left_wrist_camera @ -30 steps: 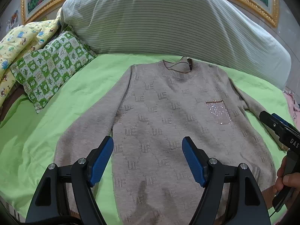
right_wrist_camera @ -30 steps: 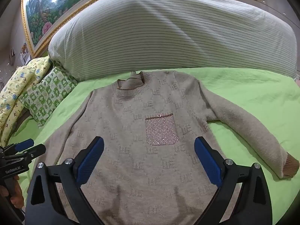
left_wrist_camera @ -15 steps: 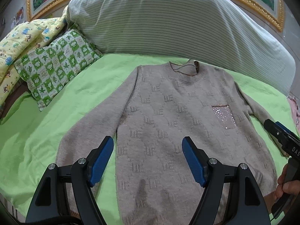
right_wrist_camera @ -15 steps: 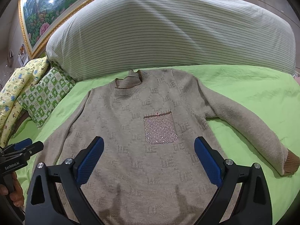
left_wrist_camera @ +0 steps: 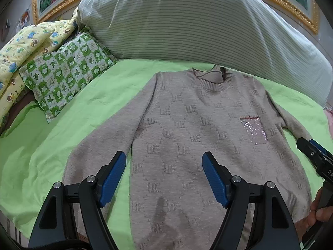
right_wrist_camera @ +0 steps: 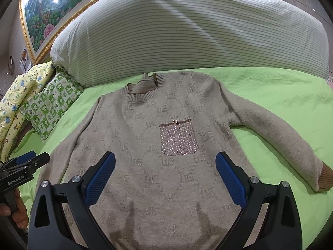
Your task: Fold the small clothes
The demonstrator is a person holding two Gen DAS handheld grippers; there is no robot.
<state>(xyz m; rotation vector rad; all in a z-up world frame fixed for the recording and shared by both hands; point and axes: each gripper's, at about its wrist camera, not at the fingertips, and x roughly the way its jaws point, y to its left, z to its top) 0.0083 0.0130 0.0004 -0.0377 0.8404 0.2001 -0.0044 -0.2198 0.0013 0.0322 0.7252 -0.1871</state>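
Note:
A beige knit sweater (left_wrist_camera: 187,137) (right_wrist_camera: 145,145) with a sparkly chest pocket (right_wrist_camera: 178,137) lies flat, front up, on the green bed sheet, neck toward the pillows. Its left sleeve (left_wrist_camera: 100,145) lies along the body; the right sleeve (right_wrist_camera: 281,133) angles outward, brown cuff at the far right. My left gripper (left_wrist_camera: 164,166) hovers open above the lower left of the sweater, nothing between its blue pads. My right gripper (right_wrist_camera: 165,166) hovers open above the lower middle, just below the pocket, also empty. Each gripper shows at the edge of the other's view, held by a hand.
A large striped pillow (left_wrist_camera: 197,20) (right_wrist_camera: 187,31) lies across the head of the bed. A green-and-white checked pillow (left_wrist_camera: 64,73) and a yellow cartoon quilt (left_wrist_camera: 22,43) sit at the far left. Green sheet (right_wrist_camera: 281,87) spreads around the sweater. A gold-framed painting hangs behind.
The left wrist view has swung a little leftward, so the sweater sits further right in it. The right gripper has held still. Both stay open.

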